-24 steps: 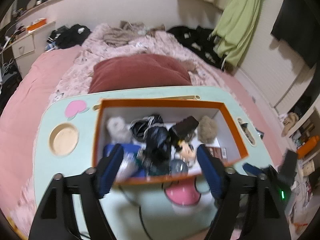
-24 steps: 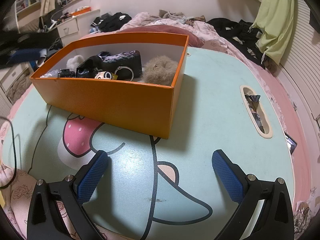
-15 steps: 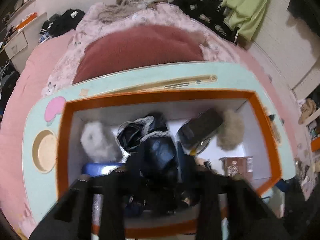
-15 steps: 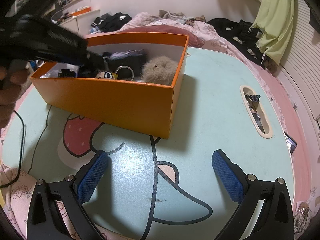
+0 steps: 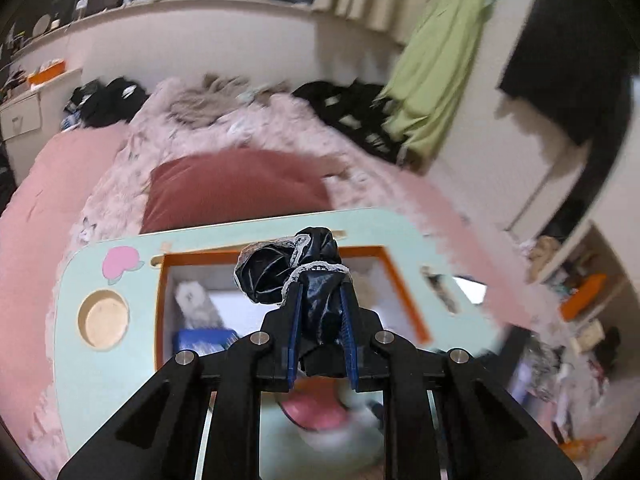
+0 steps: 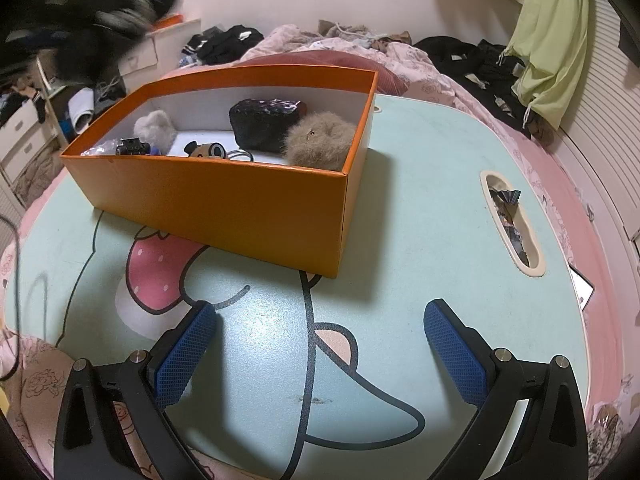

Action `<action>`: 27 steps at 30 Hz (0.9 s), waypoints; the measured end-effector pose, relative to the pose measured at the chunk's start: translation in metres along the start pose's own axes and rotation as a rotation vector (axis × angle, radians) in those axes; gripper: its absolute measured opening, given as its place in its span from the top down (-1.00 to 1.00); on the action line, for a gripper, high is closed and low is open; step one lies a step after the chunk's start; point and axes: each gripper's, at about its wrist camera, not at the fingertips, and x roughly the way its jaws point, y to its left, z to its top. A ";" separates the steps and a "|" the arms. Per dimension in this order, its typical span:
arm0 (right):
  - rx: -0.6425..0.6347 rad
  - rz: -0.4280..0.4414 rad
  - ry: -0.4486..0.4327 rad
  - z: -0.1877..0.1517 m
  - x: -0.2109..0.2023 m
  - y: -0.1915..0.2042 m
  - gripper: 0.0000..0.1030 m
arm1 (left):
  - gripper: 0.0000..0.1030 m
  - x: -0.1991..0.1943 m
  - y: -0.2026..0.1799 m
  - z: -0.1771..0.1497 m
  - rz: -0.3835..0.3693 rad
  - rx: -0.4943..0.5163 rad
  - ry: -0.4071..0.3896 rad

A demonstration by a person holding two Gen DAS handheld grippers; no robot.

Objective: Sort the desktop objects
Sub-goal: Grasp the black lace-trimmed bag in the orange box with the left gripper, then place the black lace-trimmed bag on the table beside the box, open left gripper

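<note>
My left gripper (image 5: 320, 304) is shut on a black satin scrunchie with white lace trim (image 5: 288, 268) and holds it up above the orange box (image 5: 160, 300). In the right wrist view the orange box (image 6: 248, 204) stands on the mint table (image 6: 420, 208) and holds a black pouch (image 6: 264, 122), a tan fluffy ball (image 6: 320, 142), a white fluffy ball (image 6: 156, 128) and small trinkets. My right gripper (image 6: 320, 344) is open and empty, low over the table's near part. The left gripper shows as a dark blur at the top left (image 6: 88, 20).
The table has a round cup recess (image 5: 103, 318) at its left and a slot with clutter (image 6: 512, 220) at its right. A bed with a red pillow (image 5: 236, 188) and strewn clothes lies behind. A cable (image 6: 16, 264) hangs at the table's left edge.
My left gripper dipped into the box, shut on the black scrunchie and lifted it out and up. The right gripper has not moved.
</note>
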 end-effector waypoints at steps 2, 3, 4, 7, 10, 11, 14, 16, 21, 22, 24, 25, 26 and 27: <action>0.002 -0.001 0.000 0.000 0.000 0.000 -1.00 | 0.64 -0.008 -0.005 -0.017 -0.034 0.003 0.012; 0.003 -0.002 0.000 -0.001 -0.001 0.000 -1.00 | 0.64 -0.008 -0.006 -0.027 -0.049 0.003 0.027; 0.004 -0.003 0.000 -0.001 -0.001 0.000 -1.00 | 0.64 -0.006 -0.007 -0.035 -0.058 0.001 0.042; 0.008 -0.005 -0.001 -0.002 -0.002 0.000 -1.00 | 0.63 0.013 -0.007 -0.063 -0.026 0.011 0.080; 0.010 -0.007 -0.002 -0.003 -0.002 0.000 -1.00 | 0.52 0.034 0.002 -0.079 0.006 0.001 0.080; 0.011 -0.007 -0.003 -0.003 -0.002 0.000 -1.00 | 0.46 0.039 0.003 -0.084 0.004 -0.004 0.091; 0.013 -0.009 -0.003 -0.003 -0.002 0.000 -1.00 | 0.46 0.047 0.004 -0.094 0.045 -0.002 0.137; 0.016 -0.011 -0.003 -0.004 -0.002 0.000 -1.00 | 0.33 0.038 0.005 -0.099 0.066 0.009 0.113; 0.020 -0.013 -0.004 -0.004 -0.002 0.000 -1.00 | -0.74 0.018 0.015 -0.127 0.122 0.040 0.082; 0.021 -0.014 -0.004 -0.004 -0.002 0.000 -1.00 | -0.74 0.025 0.015 -0.136 0.144 0.064 0.115; 0.020 -0.017 -0.005 -0.005 -0.002 0.000 -1.00 | -0.77 0.048 0.017 -0.145 0.209 0.091 0.223; 0.023 -0.017 -0.006 -0.006 -0.003 -0.001 -1.00 | -0.89 0.050 0.015 -0.146 0.250 0.119 0.216; 0.025 -0.016 -0.005 -0.007 -0.003 -0.001 -1.00 | -0.89 0.053 0.015 -0.144 0.237 0.116 0.223; 0.026 -0.017 -0.005 -0.007 -0.003 -0.002 -1.00 | -0.92 0.056 0.017 -0.143 0.232 0.104 0.231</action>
